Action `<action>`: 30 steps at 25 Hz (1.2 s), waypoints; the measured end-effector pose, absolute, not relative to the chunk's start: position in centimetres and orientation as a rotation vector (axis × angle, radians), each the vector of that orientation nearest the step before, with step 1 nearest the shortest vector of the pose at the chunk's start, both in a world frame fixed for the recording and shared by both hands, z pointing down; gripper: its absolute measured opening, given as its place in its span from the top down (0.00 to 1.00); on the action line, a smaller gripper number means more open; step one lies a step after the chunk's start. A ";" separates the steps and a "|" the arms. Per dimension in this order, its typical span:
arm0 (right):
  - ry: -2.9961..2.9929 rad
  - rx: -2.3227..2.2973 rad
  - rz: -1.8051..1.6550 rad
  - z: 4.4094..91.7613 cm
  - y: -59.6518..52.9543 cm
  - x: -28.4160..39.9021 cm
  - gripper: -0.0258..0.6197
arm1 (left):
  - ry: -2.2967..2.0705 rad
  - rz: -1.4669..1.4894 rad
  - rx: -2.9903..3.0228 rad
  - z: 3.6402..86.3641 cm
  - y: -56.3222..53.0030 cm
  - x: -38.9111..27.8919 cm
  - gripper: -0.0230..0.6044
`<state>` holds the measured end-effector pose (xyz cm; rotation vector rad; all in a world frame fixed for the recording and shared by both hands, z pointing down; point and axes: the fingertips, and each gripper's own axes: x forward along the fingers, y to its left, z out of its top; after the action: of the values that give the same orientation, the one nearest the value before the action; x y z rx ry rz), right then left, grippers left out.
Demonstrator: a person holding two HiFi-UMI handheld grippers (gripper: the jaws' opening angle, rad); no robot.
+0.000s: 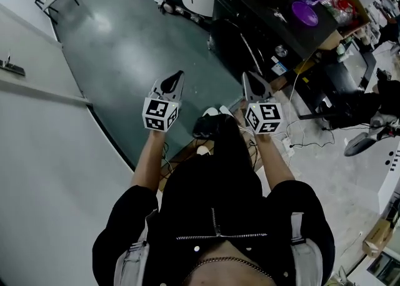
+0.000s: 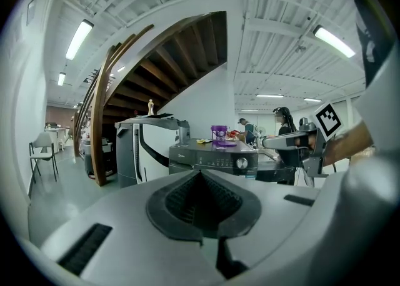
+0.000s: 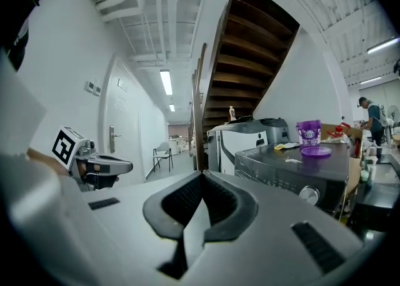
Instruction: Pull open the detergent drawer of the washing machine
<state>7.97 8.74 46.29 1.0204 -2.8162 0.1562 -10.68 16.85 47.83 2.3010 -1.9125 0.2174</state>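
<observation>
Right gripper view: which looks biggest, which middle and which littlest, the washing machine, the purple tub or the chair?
1. The washing machine looks biggest by far.
2 and 3. The purple tub and the chair look about the same size, so I won't rank them. The chair only looks little because it stands far off.

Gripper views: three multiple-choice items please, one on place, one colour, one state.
1. Where does the purple tub stand? A. on the washing machine B. on the floor C. on a chair
2. What colour is the washing machine's casing? A. white B. dark grey C. red
3. How are the left gripper's jaws? A. wide apart B. shut on the tub C. shut, nothing between
Answers: 1 A, it sits on the machine's top; 2 B, front and top look dark; 3 C, they meet, no gap.
</observation>
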 end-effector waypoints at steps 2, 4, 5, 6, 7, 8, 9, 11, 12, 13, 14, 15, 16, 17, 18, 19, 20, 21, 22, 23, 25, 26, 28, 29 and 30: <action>-2.812 1.038 0.166 46.5 7.3 7.3 0.95 | -1.897 0.226 2.313 47.8 15.2 -11.4 0.94; -2.808 1.059 0.175 46.6 5.8 6.8 0.95 | -1.883 0.236 2.333 47.6 13.3 -12.1 0.94; -2.805 1.069 0.178 46.6 4.9 6.5 0.95 | -1.878 0.236 2.341 47.5 12.4 -12.4 0.94; -2.803 1.078 0.179 46.5 3.9 6.2 0.95 | -1.874 0.235 2.347 47.3 11.3 -12.8 0.94; -2.803 1.086 0.178 46.3 2.8 5.9 0.95 | -1.870 0.235 2.352 47.1 10.2 -13.2 0.94; -2.805 1.093 0.176 46.0 1.7 5.6 0.95 | -1.866 0.236 2.355 46.8 9.1 -13.6 0.94; -2.807 1.099 0.174 45.6 0.7 5.2 0.95 | -1.861 0.240 2.358 46.6 8.0 -14.0 0.94; -2.807 1.105 0.176 44.9 -1.6 4.5 0.95 | -1.848 0.249 2.360 46.1 5.8 -14.6 0.94; -2.806 1.108 0.179 44.4 -2.7 4.2 0.95 | -1.840 0.253 2.361 45.7 4.7 -14.8 0.94; -2.804 1.111 0.182 43.9 -3.9 4.0 0.95 | -1.831 0.259 2.363 45.2 3.5 -14.9 0.94; -2.804 1.117 0.190 43.4 -5.1 3.6 0.95 | -1.821 0.270 2.366 44.7 2.3 -15.2 0.94; -2.806 1.126 0.207 42.9 -6.2 3.1 0.95 | -1.810 0.290 2.369 44.1 1.3 -15.6 0.94; -2.808 1.135 0.229 42.4 -7.2 2.5 0.95 | -1.799 0.312 2.369 43.4 0.3 -16.0 0.94; -2.806 1.138 0.246 41.9 -8.1 2.1 0.95 | -1.791 0.328 2.367 42.7 -0.5 -16.3 0.94; -2.802 1.136 0.252 41.3 -8.9 1.8 0.95 | -1.786 0.332 2.366 41.9 -1.4 -16.4 0.94; -2.799 1.132 0.249 40.6 -9.8 1.7 0.95 | -1.782 0.329 2.367 41.2 -2.1 -16.3 0.94; -2.800 1.130 0.242 39.9 -10.6 1.7 0.95 | -1.778 0.329 2.373 40.6 -2.8 -16.2 0.94; -2.806 1.134 0.236 39.3 -11.3 1.6 0.95 | -1.774 0.337 2.382 40.0 -3.4 -16.2 0.94; -2.815 1.141 0.232 38.8 -11.7 1.5 0.95 | -1.771 0.353 2.390 39.6 -3.9 -16.2 0.94; -2.824 1.151 0.230 38.5 -12.1 1.5 0.95 | -1.770 0.373 2.396 39.4 -4.2 -16.3 0.94; -2.834 1.181 0.238 38.3 -13.0 1.7 0.95 | -1.768 0.405 2.406 39.0 -5.0 -16.4 0.94; -2.835 1.198 0.247 38.2 -13.5 1.9 0.95 | -1.767 0.414 2.413 38.7 -5.4 -16.4 0.94; -2.834 1.225 0.260 38.0 -14.2 2.2 0.95 | -1.766 0.413 2.429 37.8 -6.1 -16.5 0.94; -2.834 1.233 0.260 37.7 -14.4 2.2 0.95 | -1.765 0.408 2.434 37.4 -6.5 -16.6 0.94; -2.834 1.237 0.255 37.4 -14.6 2.1 0.95 | -1.764 0.401 2.438 37.0 -7.0 -16.8 0.94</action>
<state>2.11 -14.56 37.38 1.2369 -2.8344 0.2554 -16.82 -6.95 37.02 2.4379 -1.7637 0.4014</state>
